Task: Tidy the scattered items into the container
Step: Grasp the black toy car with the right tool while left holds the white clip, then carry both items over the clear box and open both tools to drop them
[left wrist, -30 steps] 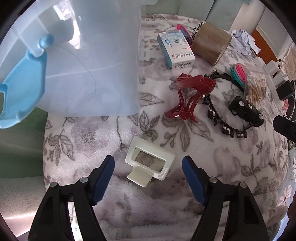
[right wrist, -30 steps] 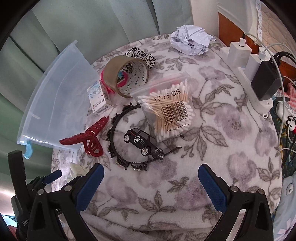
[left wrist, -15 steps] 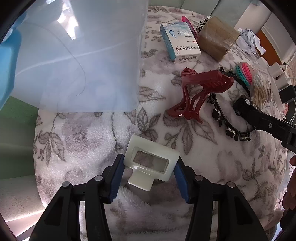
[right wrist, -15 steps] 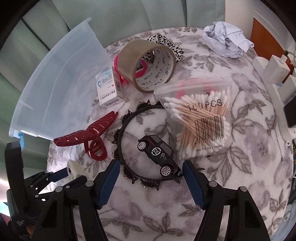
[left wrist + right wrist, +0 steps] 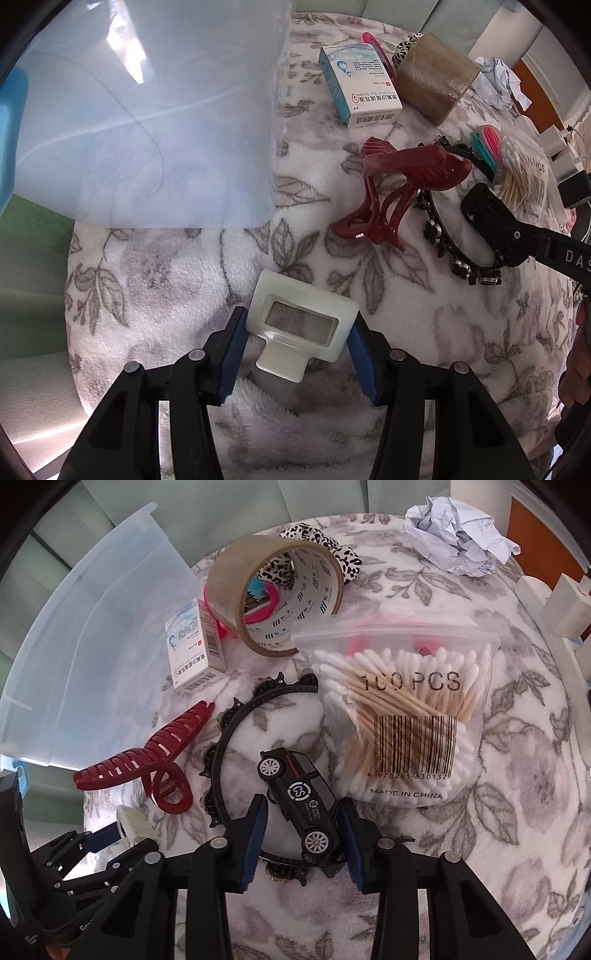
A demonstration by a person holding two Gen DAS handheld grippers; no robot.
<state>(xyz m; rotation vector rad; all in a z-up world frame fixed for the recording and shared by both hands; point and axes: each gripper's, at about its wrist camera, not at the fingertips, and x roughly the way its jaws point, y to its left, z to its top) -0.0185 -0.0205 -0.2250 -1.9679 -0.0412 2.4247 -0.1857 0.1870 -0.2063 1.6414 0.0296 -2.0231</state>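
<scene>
Beside the clear container (image 5: 147, 122), the left gripper (image 5: 297, 350) is pinching a cream clip (image 5: 301, 325); the right gripper (image 5: 301, 843), jaws just closing, is flanking the toy car (image 5: 299, 794). Nothing is showing as binned yet; the tape roll (image 5: 273, 590), hair claw (image 5: 144, 764) and swab bag (image 5: 399, 716) are waiting nearby.
</scene>
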